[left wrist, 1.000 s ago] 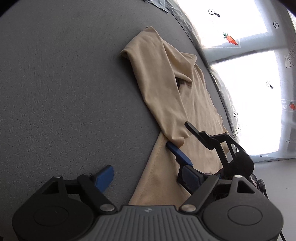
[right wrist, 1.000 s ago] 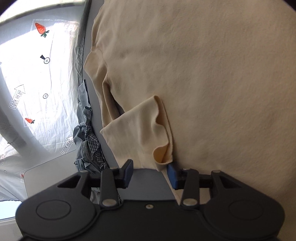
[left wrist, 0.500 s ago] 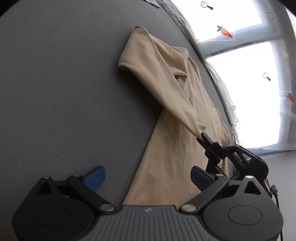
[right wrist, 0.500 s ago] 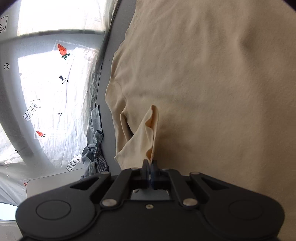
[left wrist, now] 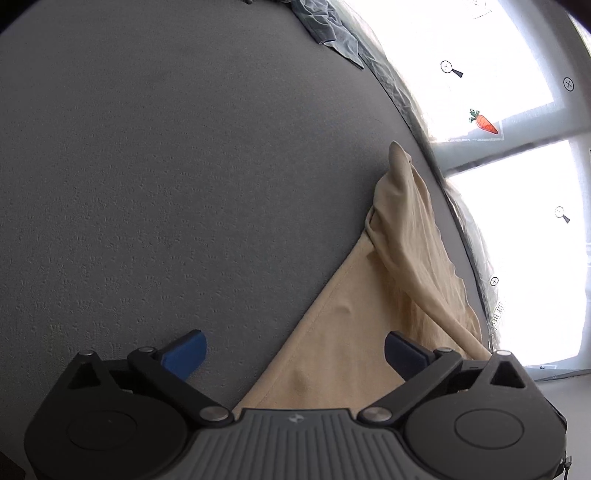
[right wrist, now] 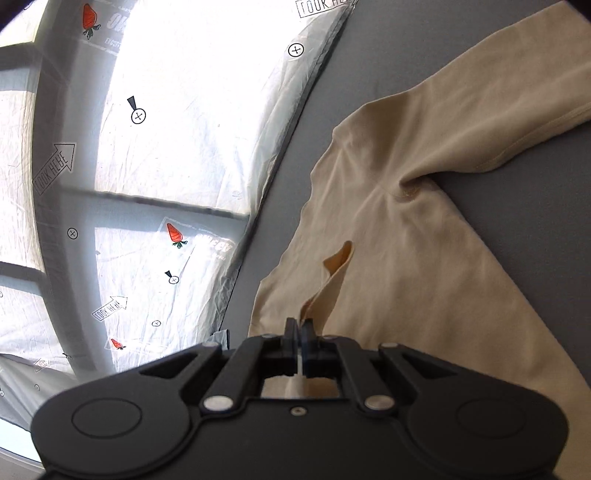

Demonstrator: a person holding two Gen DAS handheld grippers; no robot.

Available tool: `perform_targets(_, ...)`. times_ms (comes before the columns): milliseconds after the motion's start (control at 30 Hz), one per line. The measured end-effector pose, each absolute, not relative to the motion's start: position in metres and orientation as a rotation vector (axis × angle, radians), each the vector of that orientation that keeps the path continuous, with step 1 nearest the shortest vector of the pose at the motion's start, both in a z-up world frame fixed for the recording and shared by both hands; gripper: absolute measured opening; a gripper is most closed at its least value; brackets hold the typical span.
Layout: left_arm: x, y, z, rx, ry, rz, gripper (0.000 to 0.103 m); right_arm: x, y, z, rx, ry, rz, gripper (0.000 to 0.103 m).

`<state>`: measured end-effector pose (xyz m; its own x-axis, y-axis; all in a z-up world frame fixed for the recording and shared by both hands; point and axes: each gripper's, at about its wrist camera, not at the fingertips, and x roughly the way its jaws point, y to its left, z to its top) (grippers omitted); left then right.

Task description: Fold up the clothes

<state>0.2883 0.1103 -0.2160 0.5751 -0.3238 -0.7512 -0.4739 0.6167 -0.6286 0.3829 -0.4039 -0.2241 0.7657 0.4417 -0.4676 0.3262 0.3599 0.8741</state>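
A beige long-sleeved shirt [right wrist: 413, 266] lies on the grey table [left wrist: 166, 184]. My right gripper [right wrist: 298, 326] is shut on the cuff of one sleeve [right wrist: 332, 277] and holds it up over the shirt's body. The other sleeve [right wrist: 498, 110] stretches away to the upper right. In the left wrist view the shirt [left wrist: 343, 332] lies at the lower right, with the lifted sleeve [left wrist: 410, 229] drawn across it towards the right. My left gripper [left wrist: 293, 352] is open and empty, its jaws wide apart over the shirt's edge.
A crumpled grey-blue garment [left wrist: 328, 26] lies at the far edge of the table. A white printed sheet with carrots and arrows [right wrist: 155, 166] covers the bright window beyond the table's edge [right wrist: 280, 166].
My right gripper closed on the sleeve cuff and pulled it up and across the shirt. The left gripper stayed open and drew back; the right gripper left its view.
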Motion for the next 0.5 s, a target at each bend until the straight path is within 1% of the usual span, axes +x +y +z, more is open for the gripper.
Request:
perform_targets(233,0.298,0.082,-0.208,-0.745,1.028,0.148,0.103,0.380,-0.467,-0.203,1.095,0.630,0.025,0.002)
perform_targets(500,0.309,0.061,-0.206,-0.612,1.066,0.192,0.103,0.381,-0.505,-0.185,0.909,0.553,-0.003,0.002)
